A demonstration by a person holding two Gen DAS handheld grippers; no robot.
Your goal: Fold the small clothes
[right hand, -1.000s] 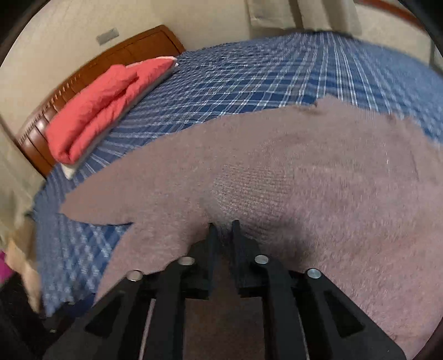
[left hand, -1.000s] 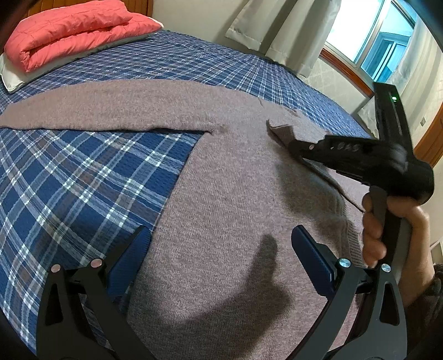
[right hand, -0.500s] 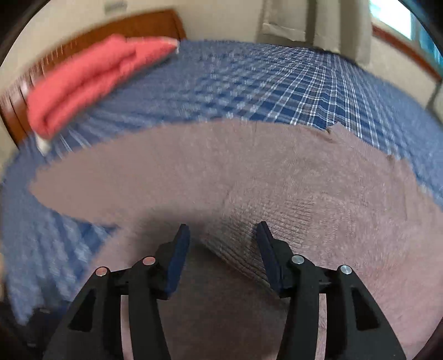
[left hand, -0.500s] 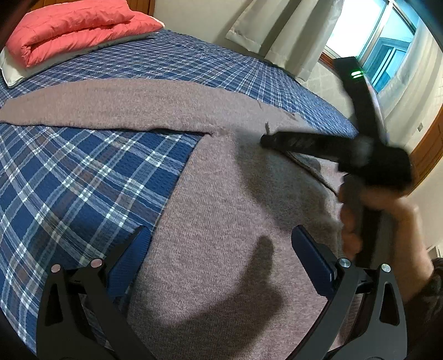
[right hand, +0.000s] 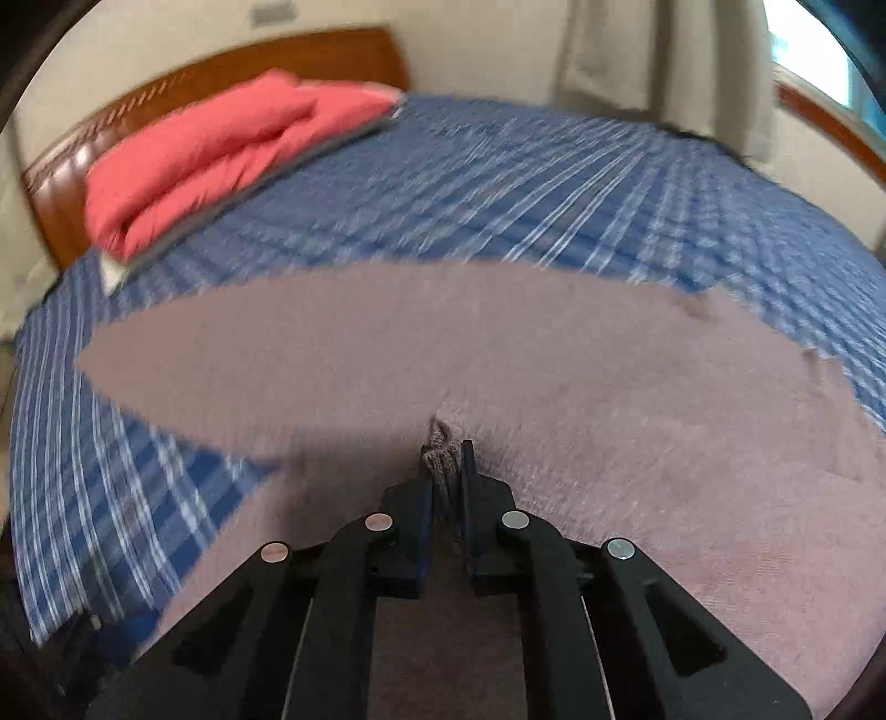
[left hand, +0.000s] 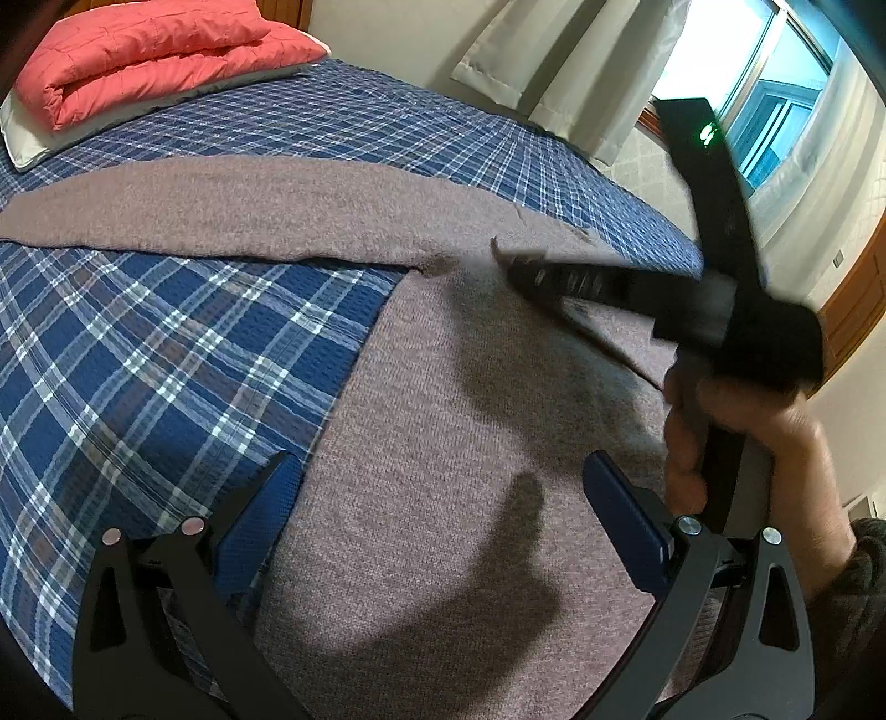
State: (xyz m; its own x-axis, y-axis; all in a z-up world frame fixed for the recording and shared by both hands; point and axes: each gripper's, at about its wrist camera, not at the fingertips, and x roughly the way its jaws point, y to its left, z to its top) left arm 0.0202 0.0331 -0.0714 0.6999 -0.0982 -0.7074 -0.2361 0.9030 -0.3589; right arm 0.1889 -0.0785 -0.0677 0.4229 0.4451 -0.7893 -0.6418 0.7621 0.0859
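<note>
A taupe knit sweater (left hand: 443, 399) lies flat on the blue plaid bed, one sleeve (left hand: 210, 210) stretched out to the left. My left gripper (left hand: 443, 498) is open and empty, hovering over the sweater's lower body. My right gripper (right hand: 446, 462) is shut on a pinch of the sweater's knit fabric (right hand: 440, 459) near the shoulder. In the left wrist view the right gripper (left hand: 515, 266) reaches in from the right, held by a hand, its tips at the sweater near the armpit. The sweater (right hand: 609, 415) fills the lower part of the right wrist view.
The bed's blue plaid cover (left hand: 138, 360) surrounds the sweater. A folded red quilt on a pillow (left hand: 149, 50) lies at the headboard end. Curtains and a window (left hand: 775, 111) stand beyond the far side of the bed. A wooden headboard (right hand: 221, 72) is behind the quilt.
My right gripper opened, moved left across the sweater towards the sleeve joint, then shut on the knit fabric there. My left gripper stayed open and still.
</note>
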